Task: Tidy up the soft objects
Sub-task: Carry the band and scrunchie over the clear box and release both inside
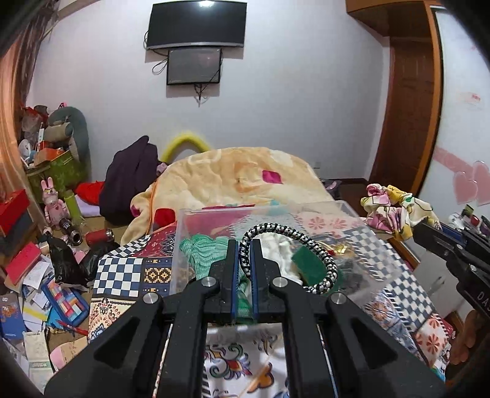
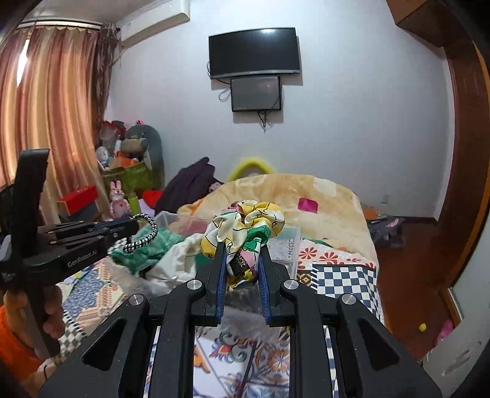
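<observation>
Clear bin (image 1: 183, 251) on bed holds green knit (image 1: 202, 248), white cloth (image 1: 275, 242) (green sponge too). Left gripper (image 1: 244, 245) pinches braided cord (image 1: 318, 254) over bin; right gripper (image 2: 242, 248) clamps floral scrunchie (image 2: 254, 219) above rim.

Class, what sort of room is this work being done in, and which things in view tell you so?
Most likely a lived-in bedroom: a bed with a patchwork quilt and a peach blanket, a wall-mounted television, and window curtains.

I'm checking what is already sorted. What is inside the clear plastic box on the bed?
The clear box holds a green knit cloth, a white cloth and a green sponge. Whatever lies beneath them is covered.
</observation>
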